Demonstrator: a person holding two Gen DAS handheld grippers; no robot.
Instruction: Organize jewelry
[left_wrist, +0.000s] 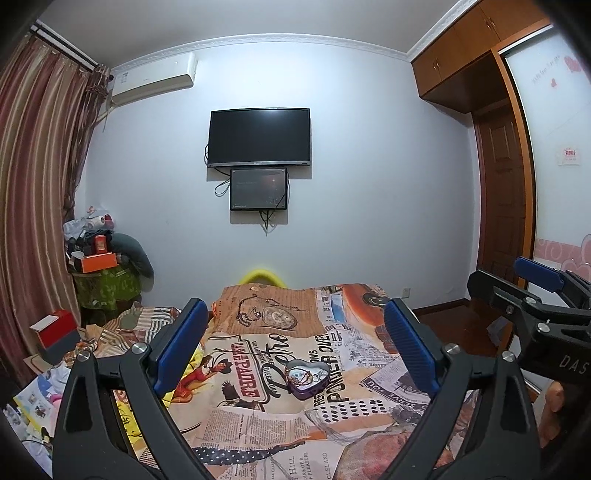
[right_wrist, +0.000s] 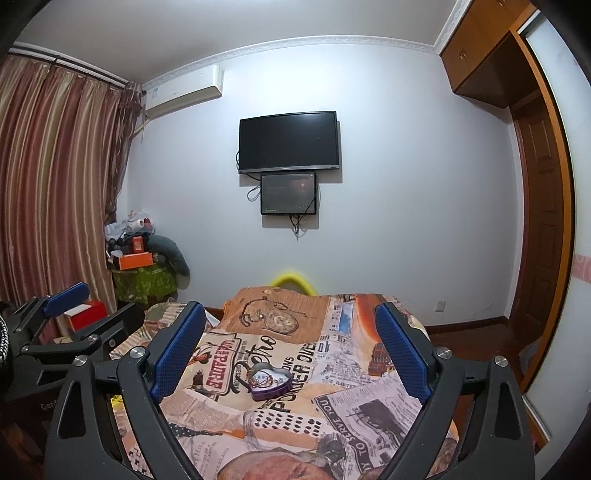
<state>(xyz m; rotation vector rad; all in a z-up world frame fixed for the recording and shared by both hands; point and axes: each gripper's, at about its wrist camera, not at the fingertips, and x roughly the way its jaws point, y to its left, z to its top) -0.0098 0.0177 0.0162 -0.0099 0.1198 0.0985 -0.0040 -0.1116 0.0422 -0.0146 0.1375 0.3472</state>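
Note:
A small purple heart-shaped tin (left_wrist: 307, 377) lies open on the printed bedspread (left_wrist: 258, 417), with jewelry pieces inside it. It also shows in the right wrist view (right_wrist: 268, 382). My left gripper (left_wrist: 295, 325) is open and empty, held above the bed short of the tin. My right gripper (right_wrist: 290, 321) is open and empty too, at about the same distance from the tin. The right gripper shows at the right edge of the left wrist view (left_wrist: 532, 291), and the left gripper at the left edge of the right wrist view (right_wrist: 62, 314).
The bed reaches towards a white wall with a television (left_wrist: 259, 136) and a smaller screen (left_wrist: 258, 189). Left of the bed are striped curtains (left_wrist: 33, 192), a pile of boxes and bags (left_wrist: 103, 266) and a red box (left_wrist: 55, 328). A wooden wardrobe and door (left_wrist: 498, 192) stand right.

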